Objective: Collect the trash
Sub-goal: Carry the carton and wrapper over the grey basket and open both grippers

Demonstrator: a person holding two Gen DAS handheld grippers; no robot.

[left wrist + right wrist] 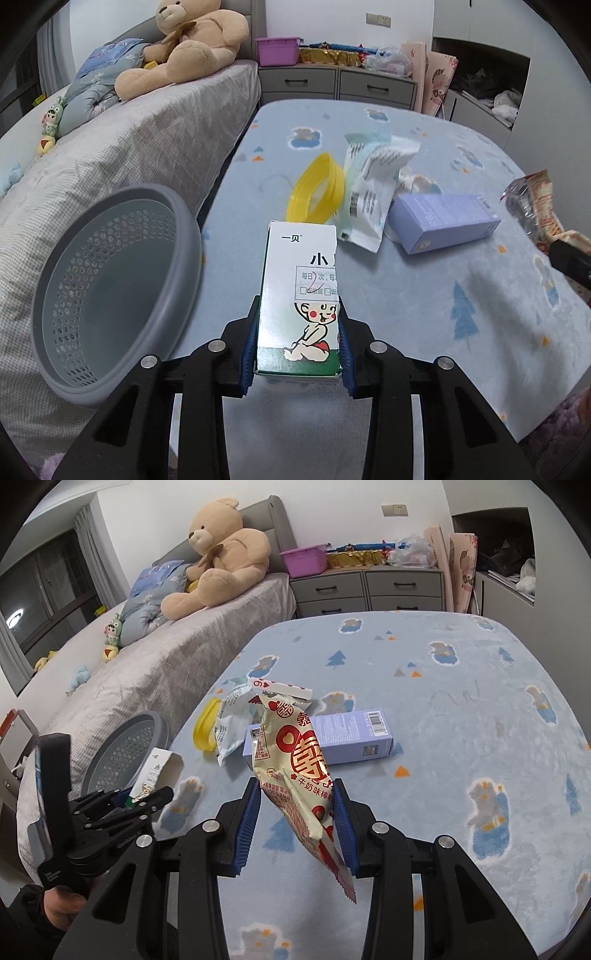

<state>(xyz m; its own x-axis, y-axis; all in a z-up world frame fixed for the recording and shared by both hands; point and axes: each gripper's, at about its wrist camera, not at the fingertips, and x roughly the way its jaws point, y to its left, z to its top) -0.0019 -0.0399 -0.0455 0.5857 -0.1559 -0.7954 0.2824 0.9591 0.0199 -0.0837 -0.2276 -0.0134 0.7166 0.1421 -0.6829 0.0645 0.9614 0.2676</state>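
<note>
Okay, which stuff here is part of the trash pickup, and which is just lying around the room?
Job:
white medicine box in left hand-held gripper
snack wrapper in right hand-held gripper
purple box
white pouch
yellow ring
grey basket

Lying about:
teddy bear
purple bin

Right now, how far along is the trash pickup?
Nothing is binned yet: the gray basket looks empty. In hand: the left gripper holds a white box; the right gripper holds a snack wrapper. The purple box, yellow ring and white pouch remain.
</note>
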